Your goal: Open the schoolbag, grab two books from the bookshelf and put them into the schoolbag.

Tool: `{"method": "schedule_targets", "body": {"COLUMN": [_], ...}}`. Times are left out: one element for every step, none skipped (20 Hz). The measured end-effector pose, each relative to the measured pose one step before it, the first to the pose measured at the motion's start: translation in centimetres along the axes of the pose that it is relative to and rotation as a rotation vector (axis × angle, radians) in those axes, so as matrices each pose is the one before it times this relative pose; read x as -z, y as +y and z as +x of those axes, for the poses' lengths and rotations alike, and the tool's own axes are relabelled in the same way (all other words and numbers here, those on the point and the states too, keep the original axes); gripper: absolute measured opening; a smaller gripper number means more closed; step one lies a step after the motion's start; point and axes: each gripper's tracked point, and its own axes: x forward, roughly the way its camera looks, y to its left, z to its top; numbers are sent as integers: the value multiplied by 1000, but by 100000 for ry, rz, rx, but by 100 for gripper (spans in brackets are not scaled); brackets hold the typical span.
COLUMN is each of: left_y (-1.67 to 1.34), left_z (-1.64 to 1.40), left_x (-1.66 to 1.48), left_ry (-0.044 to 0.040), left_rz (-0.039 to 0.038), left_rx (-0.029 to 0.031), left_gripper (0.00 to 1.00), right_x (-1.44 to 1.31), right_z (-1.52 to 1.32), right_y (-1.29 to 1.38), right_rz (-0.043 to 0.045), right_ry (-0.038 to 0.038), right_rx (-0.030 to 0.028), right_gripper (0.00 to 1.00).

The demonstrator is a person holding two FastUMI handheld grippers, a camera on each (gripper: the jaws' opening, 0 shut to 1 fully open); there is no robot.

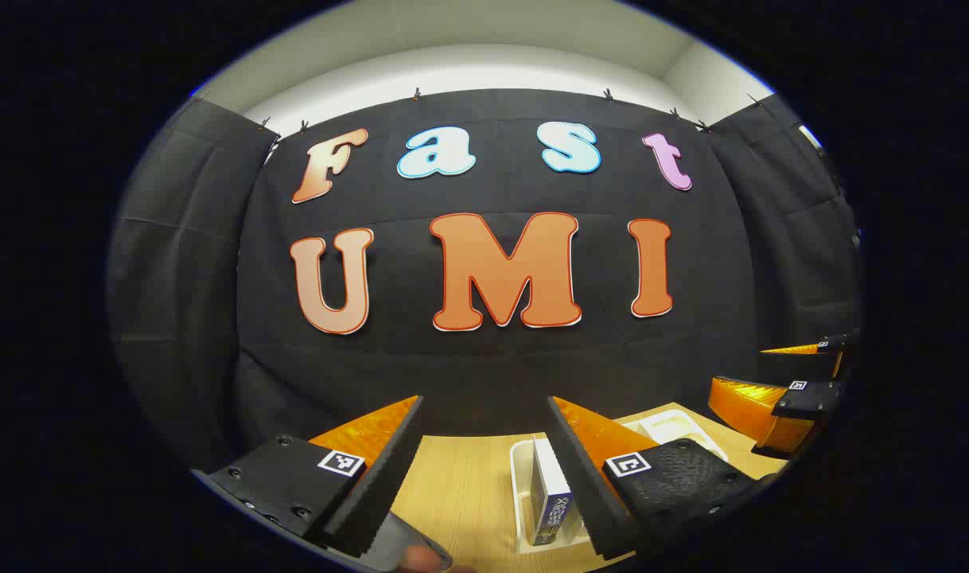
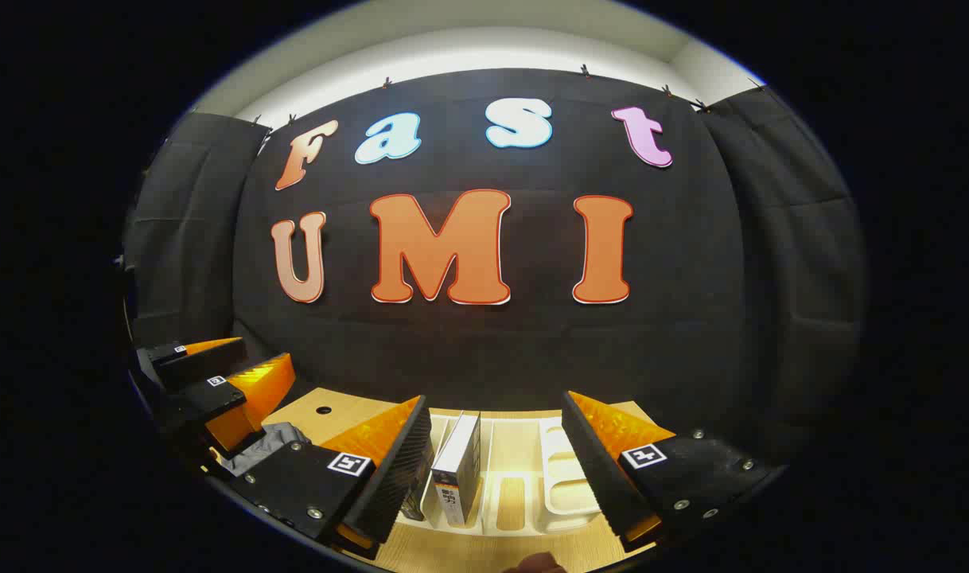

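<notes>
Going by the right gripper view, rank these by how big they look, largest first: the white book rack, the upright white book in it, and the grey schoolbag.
1. White book rack, widest of the three.
2. Upright white book.
3. Grey schoolbag, though the left gripper and the right gripper cover most of it, so its place is unsure.

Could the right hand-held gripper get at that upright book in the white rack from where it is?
Probably yes. The right hand-held gripper is open, and the book stands in the white rack just ahead between its fingers, with nothing in the way.
</notes>
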Motion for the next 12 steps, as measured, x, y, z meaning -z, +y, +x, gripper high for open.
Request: {"method": "schedule_targets", "body": {"left_y": [-7,-198,62,13,19,-43,75,7,-132,-35,-162,-112], "left_z": [208,102,-174,38,10,11,-85,-21,-129,-39,-36,-58], "left_x": [7,2,322,145,-7,60,145,-97,70,-177,74,-52], "left_ry": [-266,95,348,407,52,-72,-30,-316,124,-292,-42,-211], "left_rz": [-1110,-1455,-710,-305,73,134,683,536,310,19,214,477], "left_rx": [-60,67,-391,-368,-390,-561,-593,-273,299,-98,491,364], "left_gripper": [94,94,94,94,94,94,94,94,94,94,94,94], "right_x": [211,203,4,-94,-69,-130,-83,-74,4,-7,19,-44], "right_z": [-21,-68,2,-52,-38,3,-70,10,76,-84,-42,-63], "right_y": [353,286,-222,-234,-211,-143,-48,-63,-138,22,1,7], "right_rz": [233,-219,-804,-1340,-1133,-644,-504,-177,-222,-108,-312,-205], "right_ry": [620,782,166,-508,-450,-724,-371,-208,85,45,-18,-134], "right_rx": [-2074,-1072,475,722,811,287,503,221,514,151,339,92], "right_gripper": [99,98,98,98,98,98,98,98,98,98,98,98]}}
